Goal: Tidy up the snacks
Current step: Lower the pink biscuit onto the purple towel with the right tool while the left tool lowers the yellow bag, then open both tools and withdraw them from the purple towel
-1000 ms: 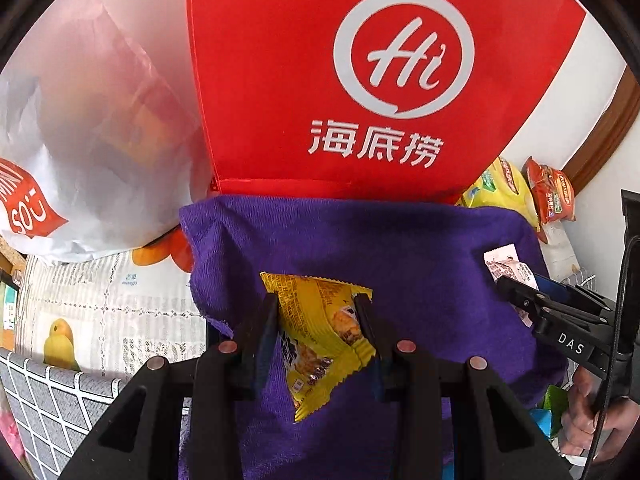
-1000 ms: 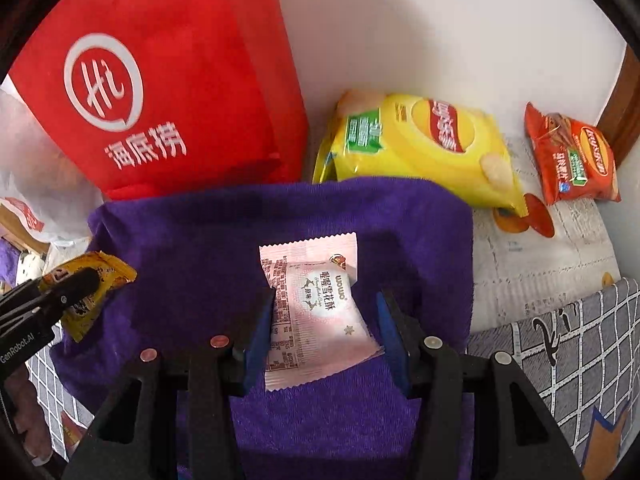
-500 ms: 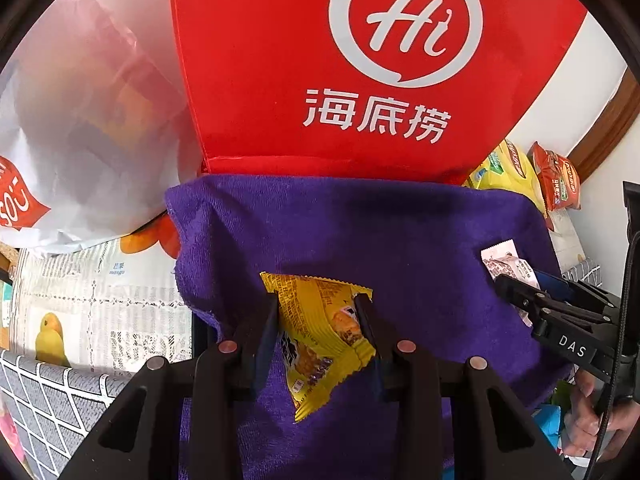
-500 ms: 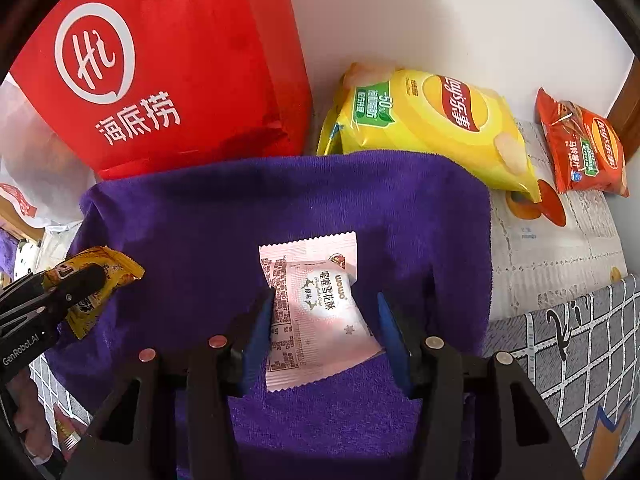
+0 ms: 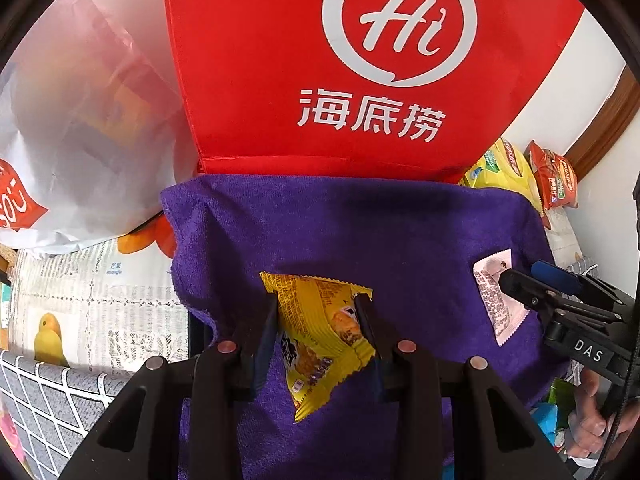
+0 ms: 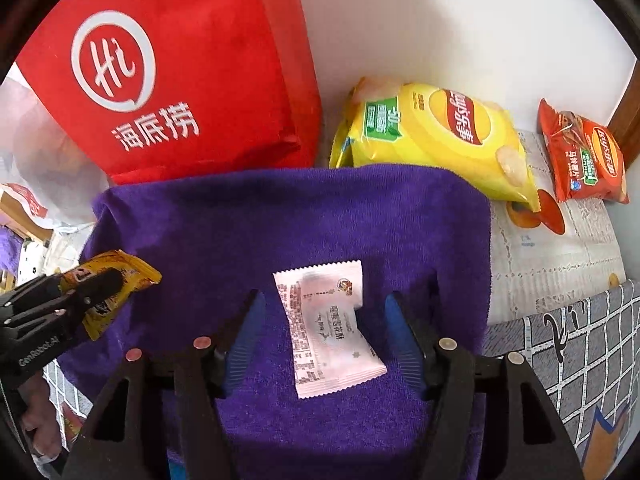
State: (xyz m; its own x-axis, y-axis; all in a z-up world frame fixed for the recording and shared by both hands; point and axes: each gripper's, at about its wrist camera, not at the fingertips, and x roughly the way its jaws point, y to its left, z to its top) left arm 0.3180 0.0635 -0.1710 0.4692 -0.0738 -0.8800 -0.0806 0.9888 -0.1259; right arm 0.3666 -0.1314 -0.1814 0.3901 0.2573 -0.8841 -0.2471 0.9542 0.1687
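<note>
Left wrist view: left gripper [image 5: 316,312] pinches a yellow snack packet [image 5: 320,336] by its two side edges, low centre of frame, over the purple towel [image 5: 360,232]. Packet's long axis runs roughly along the fingers, slightly skewed; one crimped end points up-frame toward the red bag [image 5: 360,60], the other corner points down toward the camera. The grip across the short width likely keeps the packet flat for setting down. Right wrist view: right gripper [image 6: 322,312] stands spread, blue pads well clear on either side of a pink snack packet [image 6: 328,328], which lies flat on the towel at frame centre. Judged released, or not yet gripped; cannot tell which. Its long axis runs up-frame, tilted so the near end sits lower right and the far crimped edge faces the red bag. Towel seems to serve as the sorting surface. Yellow chip bag [image 6: 432,140] and orange chip bag [image 6: 580,156] lie upper right, off the towel, against the wall.
</note>
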